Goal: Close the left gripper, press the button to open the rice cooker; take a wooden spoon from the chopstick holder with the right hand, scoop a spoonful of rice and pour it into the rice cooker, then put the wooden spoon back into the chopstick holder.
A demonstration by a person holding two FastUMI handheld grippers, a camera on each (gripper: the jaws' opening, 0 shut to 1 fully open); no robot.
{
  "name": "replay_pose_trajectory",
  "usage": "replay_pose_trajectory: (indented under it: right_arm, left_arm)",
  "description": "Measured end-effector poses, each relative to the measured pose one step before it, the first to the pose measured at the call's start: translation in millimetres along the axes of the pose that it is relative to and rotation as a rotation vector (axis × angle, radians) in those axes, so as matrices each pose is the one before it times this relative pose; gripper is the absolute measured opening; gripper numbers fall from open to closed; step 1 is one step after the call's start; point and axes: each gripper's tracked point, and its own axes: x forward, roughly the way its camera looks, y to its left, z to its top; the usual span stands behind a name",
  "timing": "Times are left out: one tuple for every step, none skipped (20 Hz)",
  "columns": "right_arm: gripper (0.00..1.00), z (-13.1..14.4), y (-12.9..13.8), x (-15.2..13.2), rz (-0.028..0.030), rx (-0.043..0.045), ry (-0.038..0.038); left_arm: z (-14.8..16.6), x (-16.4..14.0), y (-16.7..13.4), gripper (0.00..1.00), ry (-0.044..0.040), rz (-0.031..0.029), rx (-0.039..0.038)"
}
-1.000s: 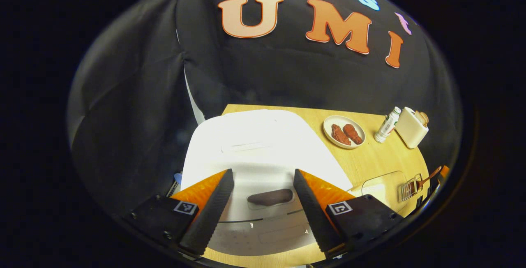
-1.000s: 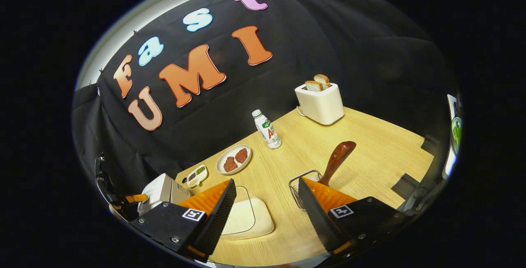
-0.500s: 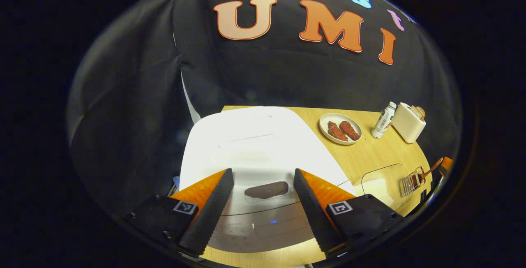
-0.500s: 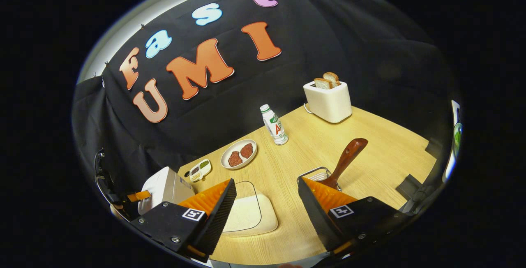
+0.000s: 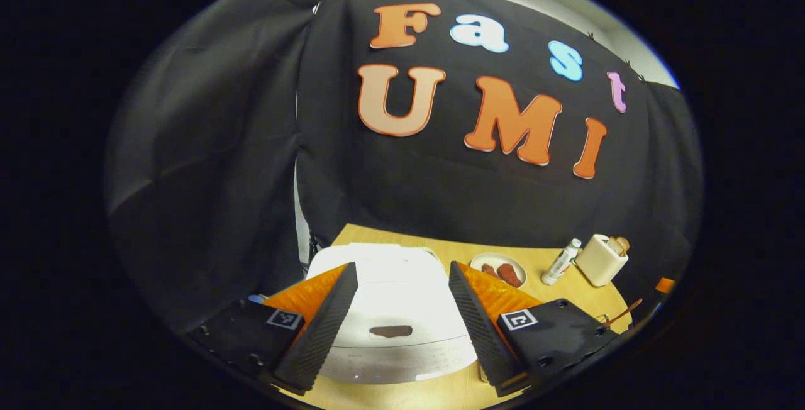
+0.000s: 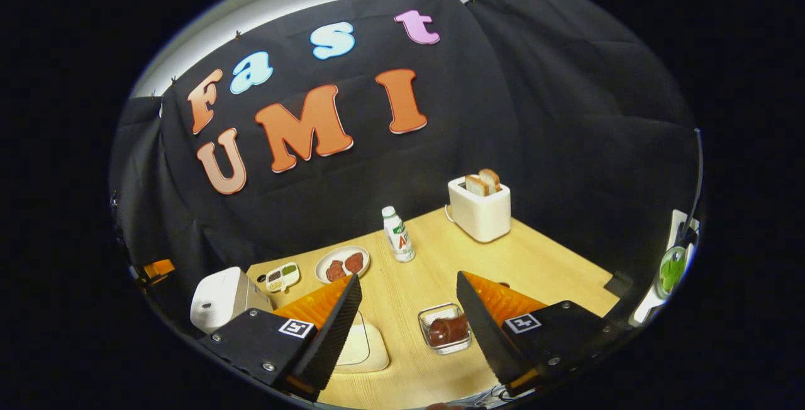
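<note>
Holding both grippers (image 5: 402,309) (image 6: 409,322) spread above table (image 6: 541,259); rice cooker (image 5: 393,309) below left, plate (image 6: 342,264), bottle (image 6: 397,234), toaster (image 6: 479,207) behind.

Bare wood table (image 6: 553,271) is seen right of the wire chopstick holder (image 6: 445,328). The far edge is blocked by toaster (image 6: 479,212), bottle (image 6: 398,234) and plate (image 6: 341,264). The left end is occupied by the closed rice cooker (image 5: 393,315).

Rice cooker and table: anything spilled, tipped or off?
Nothing stands out. The rice cooker sits lid-down, the bottle and toaster stand upright, and the wooden spoon rests in its chopstick holder. No spills visible.
</note>
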Motion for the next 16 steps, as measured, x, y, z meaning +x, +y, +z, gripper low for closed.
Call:
replay_pose_trajectory:
  right_arm:
    - [0.94,16.46,5.03,-8.08,0.00426,-0.02830,-0.02837]
    - [0.95,17.09,4.29,-2.32,0.00507,-0.03855,-0.03408]
    - [0.94,18.23,4.95,-2.78,0.00576,-0.04373,-0.03803]
    - [0.94,17.22,3.83,-1.19,0.00897,-0.04384,-0.03662]
    - [0.94,15.38,4.09,-1.58,0.00954,-0.03805,-0.02939]
    - [0.95,13.19,3.92,-1.51,0.00804,-0.02908,-0.02587]
    - [0.95,11.23,3.69,-0.52,0.00930,-0.01773,-0.01812]
    - [0.95,7.98,4.94,-0.96,0.01160,-0.00644,-0.01094]
    - [0.95,6.91,4.52,-2.05,0.01116,0.00054,-0.00918]
    - [0.95,6.83,4.29,-2.13,0.01260,-0.00154,-0.01446]
    - [0.95,5.61,3.54,-2.39,0.00935,-0.00521,-0.01533]
    - [0.95,3.10,1.02,-0.32,0.00009,-0.00898,-0.01208]
    - [0.95,1.30,1.60,-0.68,0.00272,-0.00957,-0.00607]
    - [0.95,-0.63,1.64,-0.25,0.00463,-0.00469,0.00025]
    - [0.95,-0.98,0.72,0.02,-0.00163,0.00070,0.00367]
    - [0.95,1.34,-0.92,0.31,-0.00155,0.00435,0.00297]
  left_arm:
    - [17.50,-0.57,-3.87,0.98,-0.02983,0.00563,0.01124]
    - [16.22,-7.09,-0.18,0.99,-0.03372,0.00594,0.01608]
    - [15.45,-8.21,0.46,0.99,-0.03396,0.00473,0.01922]
    - [11.16,-14.33,5.27,0.99,-0.02273,0.00511,0.01942]
    - [12.75,-5.07,2.26,0.99,-0.02177,0.00662,0.00972]
    - [10.77,-6.22,0.87,0.98,-0.01640,-0.00048,-0.00087]
    - [9.04,-7.49,0.30,0.99,-0.01386,0.00038,-0.00559]
    - [9.19,-4.67,3.07,0.99,-0.01738,0.00608,-0.00634]
    - [8.34,-4.25,3.78,0.98,-0.01876,0.00580,-0.00210]
    - [7.02,-4.62,3.88,0.98,-0.01656,0.00518,0.00222]
    - [4.55,-3.84,2.69,0.99,-0.01507,0.00693,0.00014]
    - [4.81,-2.92,2.44,0.99,-0.01002,0.00140,-0.00126]
    - [4.09,-2.14,1.96,0.98,-0.00468,0.00251,-0.00229]
    - [-0.49,-1.42,2.48,0.99,0.00190,0.00145,-0.00224]
    - [0.86,-0.64,1.31,0.98,0.00021,-0.00010,-0.00427]
    - [3.60,0.33,-0.19,0.98,-0.00278,0.00222,-0.00677]
